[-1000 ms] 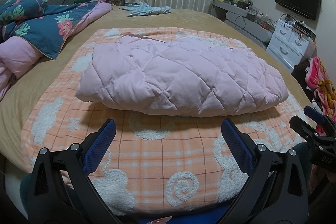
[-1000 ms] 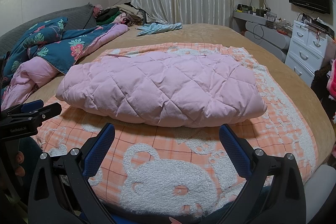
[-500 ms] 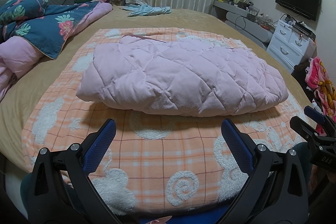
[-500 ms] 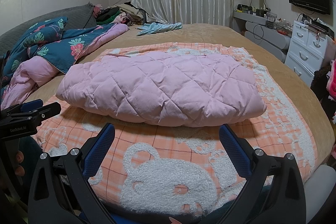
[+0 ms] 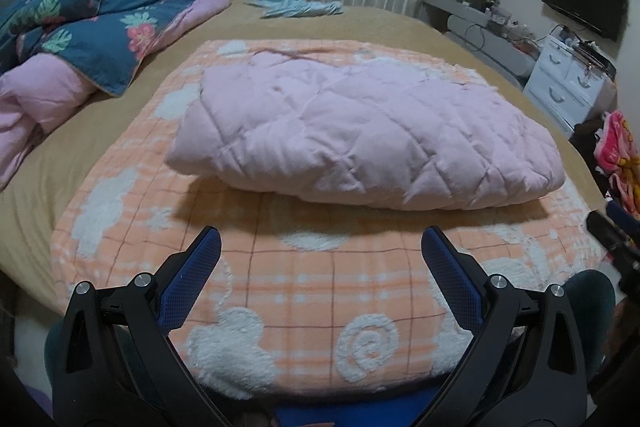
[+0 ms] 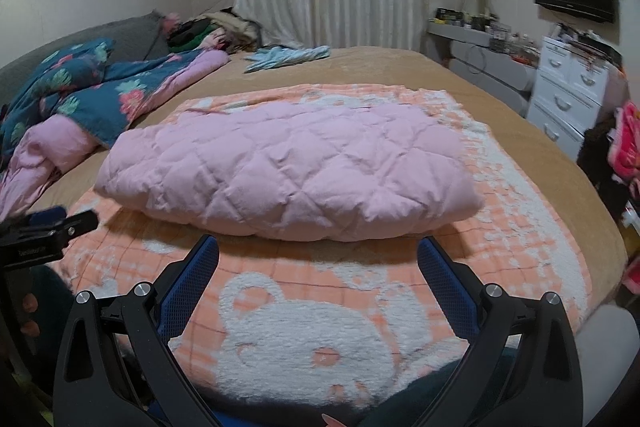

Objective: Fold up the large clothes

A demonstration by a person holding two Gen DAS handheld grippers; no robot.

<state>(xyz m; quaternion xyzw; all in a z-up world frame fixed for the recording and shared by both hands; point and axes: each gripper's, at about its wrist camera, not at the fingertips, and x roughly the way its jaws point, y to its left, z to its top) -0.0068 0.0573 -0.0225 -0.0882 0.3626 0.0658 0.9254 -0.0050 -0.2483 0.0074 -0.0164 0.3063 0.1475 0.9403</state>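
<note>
Left wrist: left gripper [image 5: 320, 247] jaws apart, empty; pink quilted garment [image 5: 360, 143] folded on orange blanket [image 5: 304, 283], view nearer than a second ago | Right wrist: right gripper [image 6: 318, 255] jaws apart, empty; garment [image 6: 288, 171] unmoved, view blurred, shifted rightward; next fold judged pending.

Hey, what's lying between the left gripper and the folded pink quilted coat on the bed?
Only a bare stretch of the orange checked blanket separates the left gripper from the pink quilted coat, as the left wrist view shows.
</note>
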